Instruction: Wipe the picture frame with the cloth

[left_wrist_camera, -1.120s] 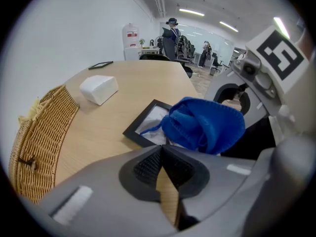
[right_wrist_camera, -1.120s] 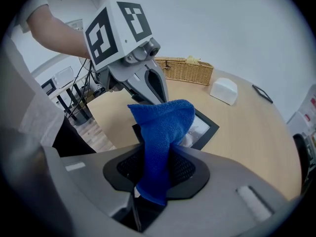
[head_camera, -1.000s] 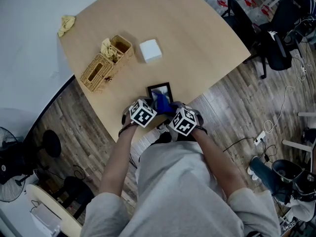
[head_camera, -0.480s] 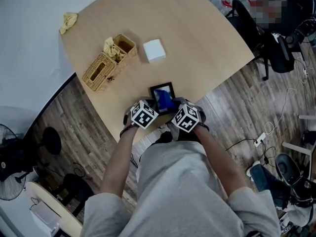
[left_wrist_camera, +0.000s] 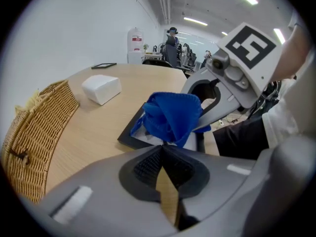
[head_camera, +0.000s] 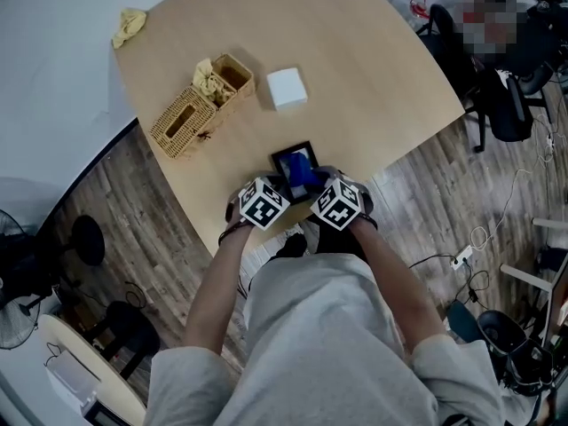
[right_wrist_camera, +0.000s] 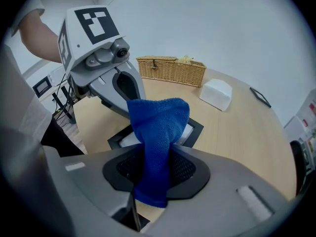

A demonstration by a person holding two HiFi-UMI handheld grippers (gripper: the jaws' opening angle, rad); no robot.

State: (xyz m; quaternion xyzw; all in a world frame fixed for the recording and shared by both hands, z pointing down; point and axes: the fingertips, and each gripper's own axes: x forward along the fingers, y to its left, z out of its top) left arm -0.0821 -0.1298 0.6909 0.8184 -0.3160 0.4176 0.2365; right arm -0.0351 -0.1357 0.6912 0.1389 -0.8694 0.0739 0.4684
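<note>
desk [head_camera: 373, 87]: light wood, rounded corner, carries everything
wicker basket [head_camera: 191, 114]: on the desk's left part, well apart from the frame
right tongs [right_wrist_camera: 150, 154]: clamped on the blue cloth, which hangs between the pads
left tongs [left_wrist_camera: 163, 149]: tips together at the frame's near edge, just beside the right tongs
picture frame [head_camera: 282, 160]: black, flat on the desk near its front edge
white block [head_camera: 287, 88]: between basket and frame, apart from both
blue cloth [right_wrist_camera: 158, 127]: bunched on the frame's face

Cloth [head_camera: 303, 177] over frame [head_camera: 286, 160] at table's [head_camera: 373, 78] near edge (left tool [head_camera: 277, 187], right tool [head_camera: 311, 185] flanking), basket [head_camera: 200, 106], box [head_camera: 287, 88] behind.
</note>
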